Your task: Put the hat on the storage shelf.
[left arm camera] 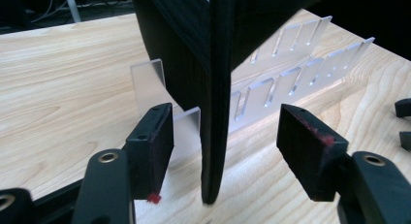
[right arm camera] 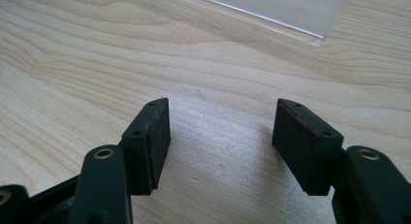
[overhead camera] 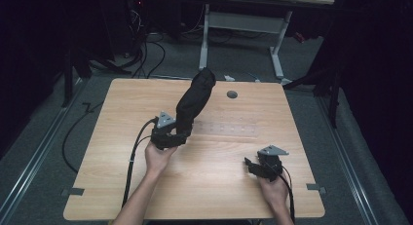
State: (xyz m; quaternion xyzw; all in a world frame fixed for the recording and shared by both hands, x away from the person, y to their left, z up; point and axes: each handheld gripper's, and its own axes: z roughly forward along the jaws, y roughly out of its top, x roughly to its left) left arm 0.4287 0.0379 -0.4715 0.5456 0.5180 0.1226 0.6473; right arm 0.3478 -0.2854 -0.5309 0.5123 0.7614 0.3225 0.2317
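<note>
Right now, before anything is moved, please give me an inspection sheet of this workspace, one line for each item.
Surface: wooden table, round hole near far edge.
Job's things: black cloth standing tilted in clear slotted rack.
Clutter: nothing seen.
Grippers: left hand-held gripper open, jaws either side of the cloth's lower edge, not touching; right hand-held gripper open, empty, above bare wood.
Cables: one trails from each gripper toward the person.
Surroundings: dark room, grey floor, white-legged desk behind, floor cables.
</note>
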